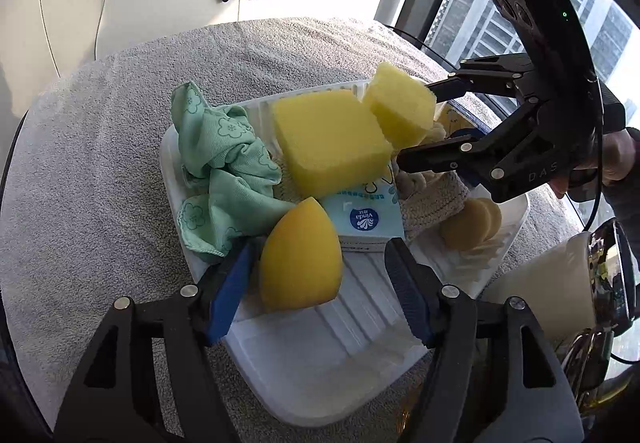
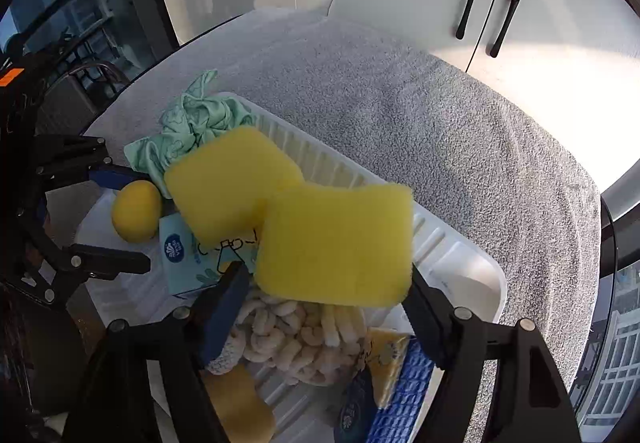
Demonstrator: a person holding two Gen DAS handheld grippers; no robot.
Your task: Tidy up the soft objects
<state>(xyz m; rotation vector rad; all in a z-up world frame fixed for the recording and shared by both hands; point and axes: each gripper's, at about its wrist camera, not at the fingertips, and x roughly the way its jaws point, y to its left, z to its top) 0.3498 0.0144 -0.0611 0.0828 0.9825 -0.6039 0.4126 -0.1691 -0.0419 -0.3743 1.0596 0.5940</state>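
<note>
Now | left gripper (image 1: 320, 275) open, egg-shaped sponge (image 1: 300, 255) between fingers | right gripper (image 2: 324, 307) open around square sponge (image 2: 336, 243), over tray (image 2: 460, 263)

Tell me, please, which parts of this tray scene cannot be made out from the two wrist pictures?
- Tissue pack: its print is partly covered by the large yellow sponge in the left wrist view.
- Blue-patterned item: cut off by the lower edge in the right wrist view.
- Whether the right gripper pads press the second sponge: the sponge hides the contact.
- Tray floor under the green cloth: covered.
</note>
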